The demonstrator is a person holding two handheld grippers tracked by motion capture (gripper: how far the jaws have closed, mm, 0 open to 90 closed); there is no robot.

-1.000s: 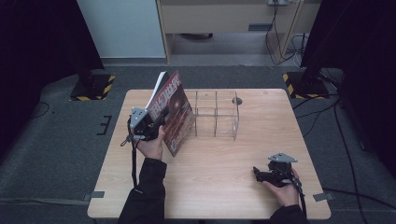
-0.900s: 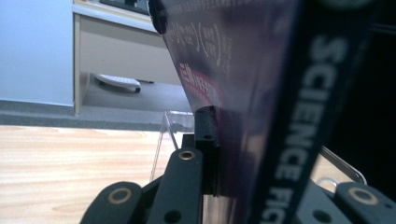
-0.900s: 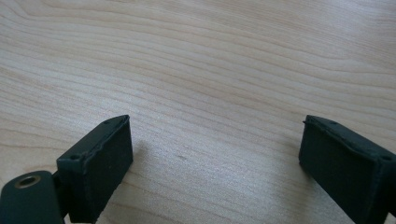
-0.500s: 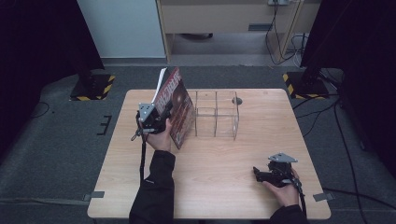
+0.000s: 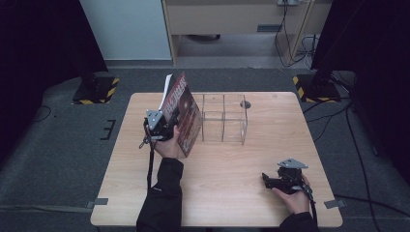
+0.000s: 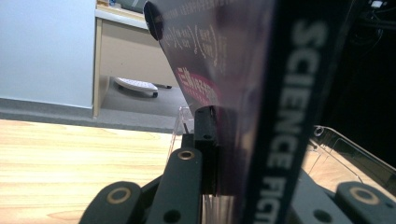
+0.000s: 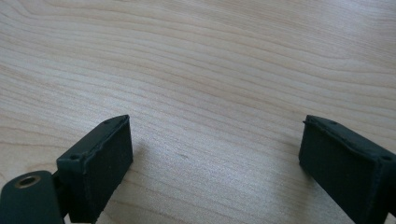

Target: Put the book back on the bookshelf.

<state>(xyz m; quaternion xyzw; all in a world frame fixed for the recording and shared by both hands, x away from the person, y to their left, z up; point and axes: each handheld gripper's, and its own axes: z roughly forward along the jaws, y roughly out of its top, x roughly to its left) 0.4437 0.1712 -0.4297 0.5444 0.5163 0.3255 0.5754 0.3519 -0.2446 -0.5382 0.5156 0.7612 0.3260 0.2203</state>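
The wooden table (image 5: 217, 169) sits on grey carpet in a dim room, a pale cabinet beyond its far edge. My left gripper (image 5: 164, 126) has its jaws clamped tight on the book (image 5: 186, 113), pinching it low near the spine; in the left gripper view the book (image 6: 261, 93) stands tall between the jaws, its spine lettering close to the lens. It is tilted, its lower edge just at the left end of the clear acrylic rack (image 5: 223, 118). I judge the risk to be here: the grip is low and the book tall, so it could pivot in the pads, or its bottom corner could catch the rack's wall and shove the light rack across the table. My right gripper (image 5: 270, 181) rests near the front right, well apart, jaws wide and holding nothing.
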